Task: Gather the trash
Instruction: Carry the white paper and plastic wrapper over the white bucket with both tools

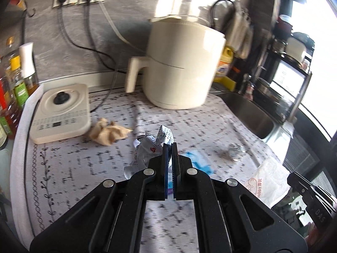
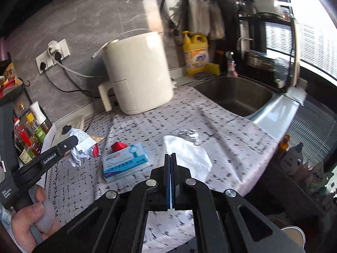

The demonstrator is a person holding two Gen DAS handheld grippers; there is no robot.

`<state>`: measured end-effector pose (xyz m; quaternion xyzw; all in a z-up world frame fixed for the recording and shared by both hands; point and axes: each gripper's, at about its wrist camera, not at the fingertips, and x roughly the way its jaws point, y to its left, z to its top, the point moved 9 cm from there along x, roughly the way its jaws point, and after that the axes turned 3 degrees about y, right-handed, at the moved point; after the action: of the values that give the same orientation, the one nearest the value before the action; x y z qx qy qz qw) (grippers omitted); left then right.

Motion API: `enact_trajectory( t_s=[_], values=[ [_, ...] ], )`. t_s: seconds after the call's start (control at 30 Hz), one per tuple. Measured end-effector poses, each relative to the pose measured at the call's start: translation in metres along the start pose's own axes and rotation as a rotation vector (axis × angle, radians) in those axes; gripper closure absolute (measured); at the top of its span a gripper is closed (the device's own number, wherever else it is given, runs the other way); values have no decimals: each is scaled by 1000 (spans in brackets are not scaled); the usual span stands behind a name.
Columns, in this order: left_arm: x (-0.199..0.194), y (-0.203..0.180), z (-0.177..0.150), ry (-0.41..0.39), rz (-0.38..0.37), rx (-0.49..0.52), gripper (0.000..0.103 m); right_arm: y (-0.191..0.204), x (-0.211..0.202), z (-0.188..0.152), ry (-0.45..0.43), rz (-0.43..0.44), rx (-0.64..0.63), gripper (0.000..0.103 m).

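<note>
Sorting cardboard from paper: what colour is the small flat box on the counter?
The box is white and light blue, with a red part at its far end; right wrist view shows it best.

You get hard daylight from the window (image 2: pixel 316 31) on the right, blown out to white glare, while the left corners fall dark. Fisheye bending curves the edges, and motion blur smears the air fryer (image 1: pixel 179 67) and sink (image 2: pixel 238 94).

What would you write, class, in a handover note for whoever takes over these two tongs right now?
Left tongs: shut on the crumpled printed wrapper.
Right tongs: shut on the white printed sheet.
Still lying on the patterned mat: brown paper wad, blue-and-white box, red scrap, clear film.
Done: two pieces gripped.
Left: drop both in a bin (none in view), then collect the rest.
</note>
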<state>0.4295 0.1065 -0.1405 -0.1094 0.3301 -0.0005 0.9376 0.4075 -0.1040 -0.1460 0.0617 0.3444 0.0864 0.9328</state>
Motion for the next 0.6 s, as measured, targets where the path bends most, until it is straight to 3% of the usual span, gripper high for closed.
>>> enact_trajectory(
  t_s=[0.23,0.6],
  values=[
    [-16,-58,-12,-16,-28,39,99,-48,-34,-8,-27,-11,32,102],
    [-36,-185,-75,29,-105,125,99,-161,-101,-52,-28,-78,104,102]
  ],
)
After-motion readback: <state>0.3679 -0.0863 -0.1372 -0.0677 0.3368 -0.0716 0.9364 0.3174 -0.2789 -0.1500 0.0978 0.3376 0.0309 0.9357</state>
